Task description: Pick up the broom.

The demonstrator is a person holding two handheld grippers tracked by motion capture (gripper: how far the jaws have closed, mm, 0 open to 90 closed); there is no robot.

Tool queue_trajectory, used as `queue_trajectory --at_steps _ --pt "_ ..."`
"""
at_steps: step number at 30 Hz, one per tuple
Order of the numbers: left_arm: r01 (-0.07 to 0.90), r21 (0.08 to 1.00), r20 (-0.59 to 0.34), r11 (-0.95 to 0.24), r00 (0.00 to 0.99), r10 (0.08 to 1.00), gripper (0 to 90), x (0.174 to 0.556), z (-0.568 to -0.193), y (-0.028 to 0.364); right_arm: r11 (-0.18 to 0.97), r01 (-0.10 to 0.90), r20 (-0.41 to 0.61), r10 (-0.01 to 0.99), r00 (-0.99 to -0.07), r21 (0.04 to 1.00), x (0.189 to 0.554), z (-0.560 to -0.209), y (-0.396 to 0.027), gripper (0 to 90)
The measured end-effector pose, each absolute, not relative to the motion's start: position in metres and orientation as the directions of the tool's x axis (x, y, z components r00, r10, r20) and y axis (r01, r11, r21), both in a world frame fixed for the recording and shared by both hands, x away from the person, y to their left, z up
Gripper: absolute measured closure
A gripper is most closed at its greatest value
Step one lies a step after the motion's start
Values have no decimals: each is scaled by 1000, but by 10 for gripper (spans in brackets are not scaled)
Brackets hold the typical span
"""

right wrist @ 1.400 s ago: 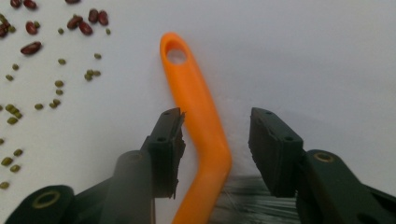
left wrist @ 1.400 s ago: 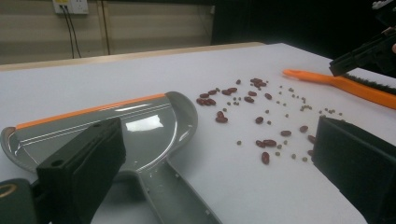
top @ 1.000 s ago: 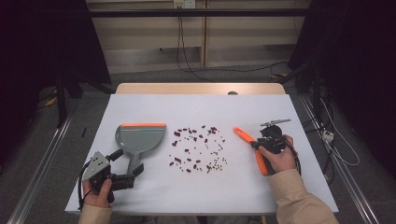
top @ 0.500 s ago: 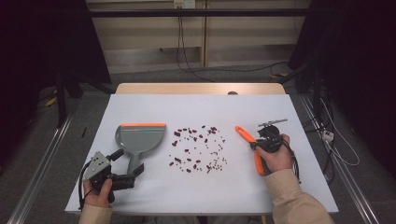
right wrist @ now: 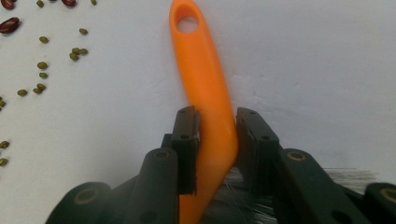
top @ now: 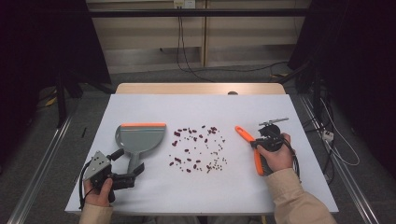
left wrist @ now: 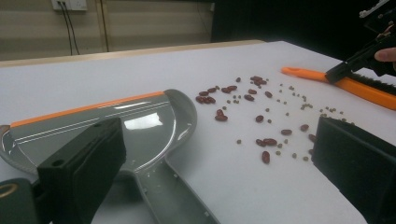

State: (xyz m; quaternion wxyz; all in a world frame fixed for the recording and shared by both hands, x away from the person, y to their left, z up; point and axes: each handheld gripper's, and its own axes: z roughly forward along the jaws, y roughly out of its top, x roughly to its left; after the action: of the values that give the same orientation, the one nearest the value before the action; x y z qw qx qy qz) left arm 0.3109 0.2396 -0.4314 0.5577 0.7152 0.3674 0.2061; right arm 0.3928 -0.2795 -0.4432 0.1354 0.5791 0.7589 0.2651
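Figure. Sweeping set-up, seen from above and along each tool. The right hand-held gripper (top: pixel 256 142) has just been closing: its jaws stood a little wider a second ago and now press on both sides of the orange brush (right wrist: pixel 205 93) handle, as the right gripper view shows, with the bristles spreading beneath the jaws. The brush lies flat on the white surface (top: pixel 280 196), to the right of the beans (top: pixel 198 149), its holed handle end pointing up and to the left in the high view. Neither hand has shifted across the surface in that second; the change is confined to the jaws. By this reading the grasp on the brush is made and the lift has not begun.

The left hand-held gripper (top: pixel 133 175) stands with jaws apart, either side of the handle of the grey dustpan (top: pixel 140 140) without pressing on it, as the left gripper view shows; the dustpan rests to the left of the beans, its orange-edged lip away from the person. The pan is therefore not yet secured, and sweeping probably waits on that grip.

The beans, dark red ones mixed with small green ones, lie scattered between pan and brush, none in the pan.

No brand, label or writing can be read on any item.
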Motion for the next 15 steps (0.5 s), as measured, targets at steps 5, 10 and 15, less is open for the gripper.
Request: queue_trajectory --at_steps 5,10,15 --pt "296 949 -116 -108 647 754 27 310 -431 238 211 796 87 946 -313 567 395 -443 -279 696" --pt "297 948 -116 -110 648 753 27 310 -431 238 203 792 98 945 -313 576 396 -444 -279 687" --pt "294 949 -109 -116 649 753 27 310 -431 239 161 795 116 953 -279 585 392 -441 -281 607"
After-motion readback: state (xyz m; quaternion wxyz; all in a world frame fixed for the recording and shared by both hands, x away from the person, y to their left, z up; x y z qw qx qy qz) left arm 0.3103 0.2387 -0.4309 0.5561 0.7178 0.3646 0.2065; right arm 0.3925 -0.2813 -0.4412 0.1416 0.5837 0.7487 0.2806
